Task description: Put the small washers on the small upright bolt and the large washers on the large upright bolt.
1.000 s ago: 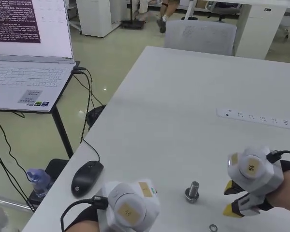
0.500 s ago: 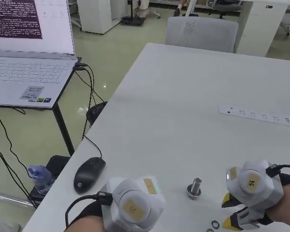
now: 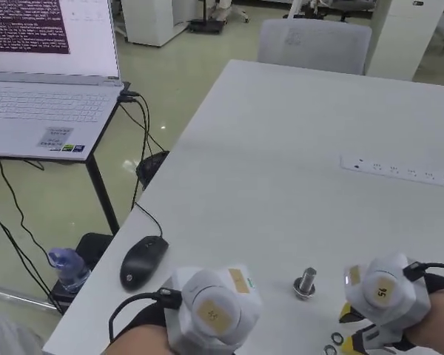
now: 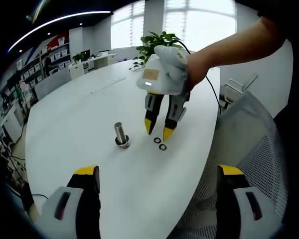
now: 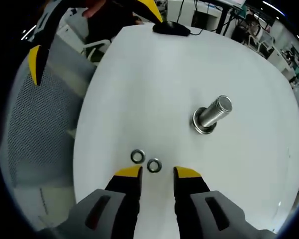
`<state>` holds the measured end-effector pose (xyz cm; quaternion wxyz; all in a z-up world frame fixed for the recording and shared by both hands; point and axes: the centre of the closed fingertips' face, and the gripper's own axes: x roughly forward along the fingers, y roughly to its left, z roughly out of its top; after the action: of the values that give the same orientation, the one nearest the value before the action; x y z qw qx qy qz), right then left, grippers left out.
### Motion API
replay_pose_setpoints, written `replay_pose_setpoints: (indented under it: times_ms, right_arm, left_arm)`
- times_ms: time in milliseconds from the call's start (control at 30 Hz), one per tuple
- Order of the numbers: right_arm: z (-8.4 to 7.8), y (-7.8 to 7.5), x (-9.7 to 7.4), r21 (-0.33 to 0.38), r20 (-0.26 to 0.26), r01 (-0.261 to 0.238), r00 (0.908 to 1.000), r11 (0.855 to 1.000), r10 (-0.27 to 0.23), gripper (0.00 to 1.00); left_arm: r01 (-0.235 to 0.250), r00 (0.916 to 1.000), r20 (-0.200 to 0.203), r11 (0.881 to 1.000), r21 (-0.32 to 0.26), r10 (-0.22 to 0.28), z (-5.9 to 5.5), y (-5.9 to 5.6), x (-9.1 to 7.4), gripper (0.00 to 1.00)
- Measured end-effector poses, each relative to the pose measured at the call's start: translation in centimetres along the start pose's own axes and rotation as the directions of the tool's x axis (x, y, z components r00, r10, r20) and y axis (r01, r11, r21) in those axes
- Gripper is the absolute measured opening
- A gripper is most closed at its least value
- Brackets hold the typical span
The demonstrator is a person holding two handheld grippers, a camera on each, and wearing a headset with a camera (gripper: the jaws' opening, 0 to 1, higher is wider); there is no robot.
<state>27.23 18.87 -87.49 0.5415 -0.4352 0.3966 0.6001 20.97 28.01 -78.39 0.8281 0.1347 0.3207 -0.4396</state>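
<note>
Right gripper is dropping closer, jaws slightly parted and empty. Two washers are sitting at its tips, bolt at 2 o'clock. Pickup's probably next. Left gripper is idling, jaws spread wide.

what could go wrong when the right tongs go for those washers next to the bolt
The two washers lie flat and close together on the smooth table, so the right tongs might catch both or skid one away. The upright bolt stands nearby; a bump in passing could tip it.
</note>
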Motion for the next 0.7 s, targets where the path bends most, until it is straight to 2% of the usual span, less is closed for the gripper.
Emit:
replay_pose_setpoints:
  times_ms: [233, 700]
  right_arm:
    - [-0.16, -0.06, 0.41, -0.015, -0.019, 0.007, 0.9998, 1.000, -0.008, 0.25]
    - [0.06, 0.03, 0.29, -0.038, -0.034, 0.026, 0.9990, 0.999, -0.027, 0.15]
  left_arm:
    - [-0.002, 1.0000, -0.001, 1.000, -0.001, 0.002, -0.07, 0.17, -0.20, 0.95]
    - [-0.001, 1.0000, -0.006, 1.000, 0.000, 0.001, -0.35, 0.10, -0.38, 0.92]
